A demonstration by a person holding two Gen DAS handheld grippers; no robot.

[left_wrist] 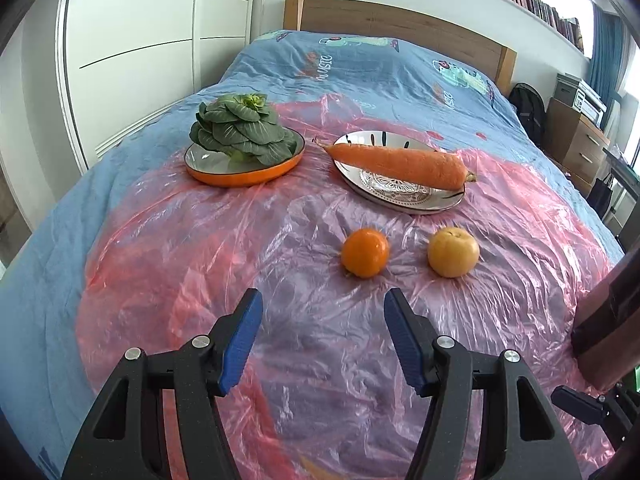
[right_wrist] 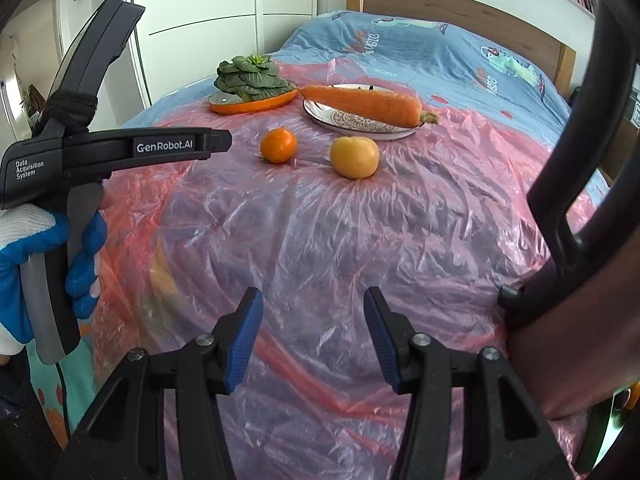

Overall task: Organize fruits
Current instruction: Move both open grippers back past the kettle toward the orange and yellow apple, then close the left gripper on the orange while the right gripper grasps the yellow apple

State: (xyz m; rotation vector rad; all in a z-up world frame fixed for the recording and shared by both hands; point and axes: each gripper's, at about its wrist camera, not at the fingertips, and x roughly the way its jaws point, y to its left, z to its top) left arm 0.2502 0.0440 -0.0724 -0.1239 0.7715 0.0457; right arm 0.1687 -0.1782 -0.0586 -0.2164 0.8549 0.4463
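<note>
Only the right wrist view shows the blue-gloved left hand (right_wrist: 44,264) holding the left gripper (left_wrist: 322,338), while the round orange-rimmed plate (left_wrist: 244,176) carries leafy green cabbage (left_wrist: 240,128), the patterned white plate (left_wrist: 400,196) carries a long orange carrot (left_wrist: 396,162), and the jaws of both the left and the right gripper (right_wrist: 312,338) stand apart, empty.

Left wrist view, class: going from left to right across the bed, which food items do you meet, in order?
Leafy green vegetable on the orange-rimmed plate → orange → carrot on the patterned plate → yellow fruit.
</note>
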